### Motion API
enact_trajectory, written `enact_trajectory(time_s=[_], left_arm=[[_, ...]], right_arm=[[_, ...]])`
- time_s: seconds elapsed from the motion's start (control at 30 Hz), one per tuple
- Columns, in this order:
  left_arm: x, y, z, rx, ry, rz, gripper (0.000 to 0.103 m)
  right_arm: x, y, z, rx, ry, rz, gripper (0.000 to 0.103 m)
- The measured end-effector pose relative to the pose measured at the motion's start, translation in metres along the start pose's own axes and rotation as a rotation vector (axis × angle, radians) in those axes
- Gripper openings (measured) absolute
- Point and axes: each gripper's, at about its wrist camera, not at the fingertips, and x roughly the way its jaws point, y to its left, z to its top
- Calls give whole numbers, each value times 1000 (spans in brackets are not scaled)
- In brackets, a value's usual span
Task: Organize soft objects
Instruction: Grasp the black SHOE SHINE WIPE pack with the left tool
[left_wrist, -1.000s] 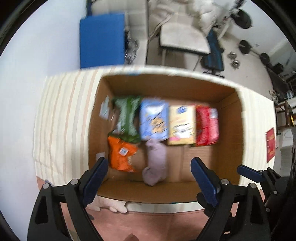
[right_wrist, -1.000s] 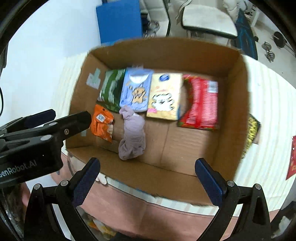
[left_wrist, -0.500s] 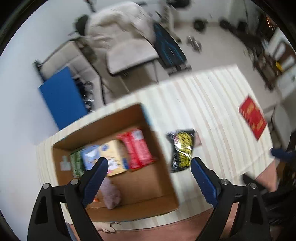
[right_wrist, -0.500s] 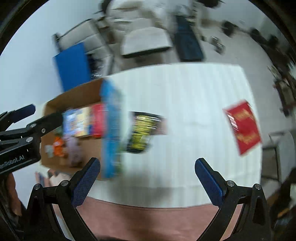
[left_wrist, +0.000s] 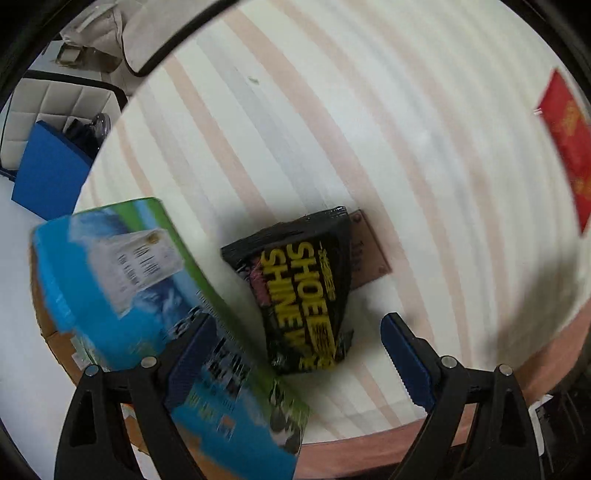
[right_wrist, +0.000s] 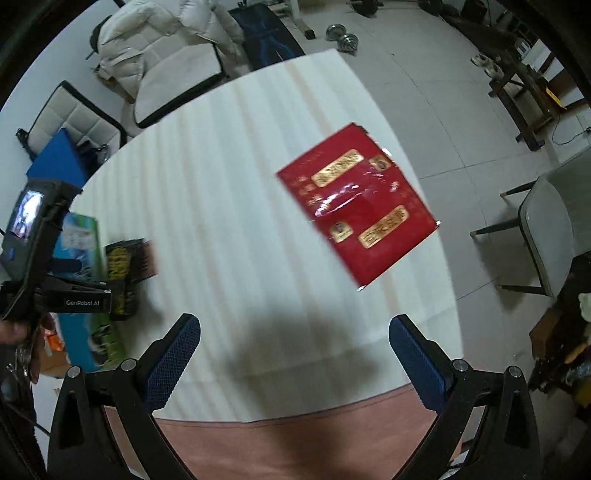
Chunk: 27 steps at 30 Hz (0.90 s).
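A black pouch with yellow "SHOE SHINE" lettering lies on the striped tablecloth, partly over a brown card. My left gripper hangs open just above the pouch's near end, its fingers either side of it and not touching. The cardboard box, its outer wall printed blue and green, stands right beside the pouch on the left. A flat red packet with gold labels lies further right. My right gripper is open and empty over bare cloth, with the red packet ahead of it. The pouch and box show at the left.
The table's near edge with pink cloth runs below the fingers. Beyond the far edge stand a chair with a pale coat, a blue box and dumbbells on the tiled floor. A grey chair stands to the right.
Both grippers have swung away from over the box's inside to the right across the table. The left one dropped close over the black pouch; the right now faces the red packet.
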Motion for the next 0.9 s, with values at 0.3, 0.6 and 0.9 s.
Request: enact_trajectory(time_s=[0.3,0.6,0.9], left_arm=[[42,-2,15,-55,119,-29,95],[30,-1,4,-186,73,-241,48],[14,-47,5,-172,-1,-359,48]], right_arm=[[43,-27,55,-84,29,-102,103],[113,-30,105,-222,127,-139,103],[119,-31,83,-85,322,240,103]])
